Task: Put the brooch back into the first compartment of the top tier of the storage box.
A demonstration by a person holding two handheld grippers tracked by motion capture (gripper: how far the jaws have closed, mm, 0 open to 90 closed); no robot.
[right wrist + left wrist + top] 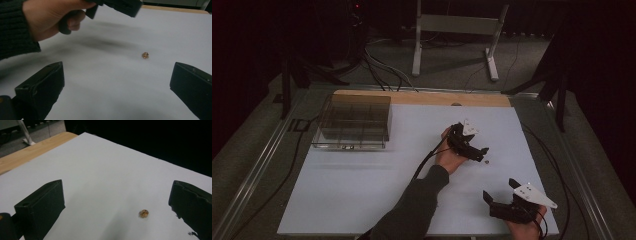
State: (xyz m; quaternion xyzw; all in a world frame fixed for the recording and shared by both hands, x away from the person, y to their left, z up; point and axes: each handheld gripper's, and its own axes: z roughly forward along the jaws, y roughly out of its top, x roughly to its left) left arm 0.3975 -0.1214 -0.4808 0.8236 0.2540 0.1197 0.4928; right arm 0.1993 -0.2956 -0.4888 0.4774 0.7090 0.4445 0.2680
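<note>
Nearest the high camera, the right gripper (502, 200) hangs low over the white board's (362, 175) front edge, jaws spread wide, nothing between them. Farther in, a small brass-coloured nut (143, 213) lies loose on the board, just beyond the left gripper (479, 154), whose jaws are also spread apart and straddle it without touching. Well apart, at the board's far left corner, sits a clear compartment box (353, 121). Judging by this, the pickup hasn't happened yet; grasping and carrying remain.

The nut (486, 162) lies on the surface (377, 175), right of the box (353, 121), seemingly just before the left hand-held gripper (481, 155).
</note>
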